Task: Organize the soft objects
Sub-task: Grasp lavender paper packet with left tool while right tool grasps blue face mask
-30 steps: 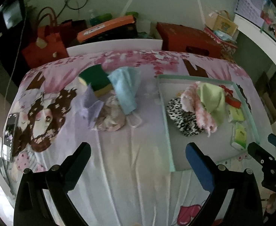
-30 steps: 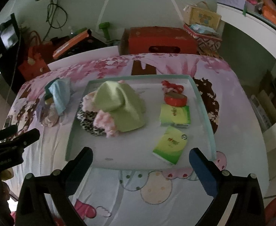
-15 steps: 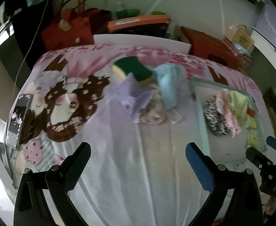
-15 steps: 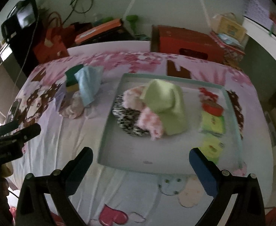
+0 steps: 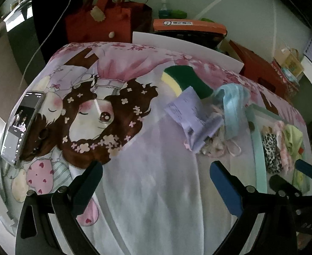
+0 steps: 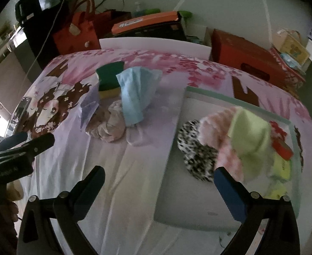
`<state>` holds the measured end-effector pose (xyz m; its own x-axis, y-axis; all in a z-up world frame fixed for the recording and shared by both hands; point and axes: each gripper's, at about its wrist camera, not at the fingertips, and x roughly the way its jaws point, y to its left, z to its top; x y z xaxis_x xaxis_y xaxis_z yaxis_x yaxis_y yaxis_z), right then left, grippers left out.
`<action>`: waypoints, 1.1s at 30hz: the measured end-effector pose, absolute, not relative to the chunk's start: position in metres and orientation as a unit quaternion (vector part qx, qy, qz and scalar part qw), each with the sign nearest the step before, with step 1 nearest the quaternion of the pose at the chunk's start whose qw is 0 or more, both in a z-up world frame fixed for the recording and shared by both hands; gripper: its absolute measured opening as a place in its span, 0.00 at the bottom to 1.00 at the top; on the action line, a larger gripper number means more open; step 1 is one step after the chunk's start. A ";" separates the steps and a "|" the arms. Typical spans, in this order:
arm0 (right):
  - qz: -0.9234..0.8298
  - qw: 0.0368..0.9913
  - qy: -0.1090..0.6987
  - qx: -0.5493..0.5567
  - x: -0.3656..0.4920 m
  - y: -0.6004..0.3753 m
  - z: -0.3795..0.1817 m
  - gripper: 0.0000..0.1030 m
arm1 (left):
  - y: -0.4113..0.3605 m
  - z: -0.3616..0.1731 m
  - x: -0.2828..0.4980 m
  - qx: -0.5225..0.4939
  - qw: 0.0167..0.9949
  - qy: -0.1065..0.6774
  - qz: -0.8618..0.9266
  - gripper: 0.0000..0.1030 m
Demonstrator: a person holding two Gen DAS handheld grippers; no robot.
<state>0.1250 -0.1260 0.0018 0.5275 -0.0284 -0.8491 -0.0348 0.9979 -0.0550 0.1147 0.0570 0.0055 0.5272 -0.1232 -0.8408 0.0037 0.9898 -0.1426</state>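
Loose soft pile: on the bed sheet (image 6: 134, 170), left of the tray; a light blue cloth (image 6: 135, 93) drapes over a crumpled pinkish-beige fabric (image 6: 109, 127), with a lilac printed sheet (image 5: 190, 110) leaning against their left side.
Sponge: a green-topped yellow sponge (image 6: 110, 78) lies just behind the pile, touching the blue cloth.
Tray: a pale tray with a mint-green rim (image 6: 173, 140) sits on the bed to the right of the pile, near it but apart.
Tray contents: a leopard-print piece (image 6: 196, 159), a fluffy pink piece (image 6: 217, 131) and a light green cloth (image 6: 249, 133) heaped together, the green one on top; a red item (image 6: 281, 146) and yellow-green packets (image 6: 281, 167) lie at the far right side, blurred.
Left hand-held gripper (image 5: 156, 180): its blue pads are spread wide with nothing between them, hovering over bare sheet on the near side of the pile.
Right hand-held gripper (image 6: 159, 186): spread wide as well, holding nothing, above the tray's near left edge.
Bed sheet: pink and lilac with a cartoon girl print.
Phone: a phone (image 5: 22, 125) lies at the sheet's left edge, screen lit.
Behind the bed: a red tote bag (image 5: 107, 23), an orange-lidded box (image 5: 187, 26) and a red box (image 6: 247, 59) along the wall.
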 end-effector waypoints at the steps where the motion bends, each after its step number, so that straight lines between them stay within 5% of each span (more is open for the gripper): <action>1: 0.004 0.873 0.486 -0.032 0.129 -0.124 0.000 1.00 | 0.058 0.004 0.117 -0.065 0.871 0.485 -0.037 0.98; 33: 0.013 0.911 0.412 0.024 0.212 -0.122 -0.011 1.00 | 0.050 -0.002 0.196 -0.174 0.868 0.463 0.028 0.98</action>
<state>0.2118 -0.1222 -0.0108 0.6600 0.0425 -0.7501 -0.0037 0.9986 0.0533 0.1963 0.0497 -0.0025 0.5691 -0.1132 -0.8144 -0.2096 0.9378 -0.2769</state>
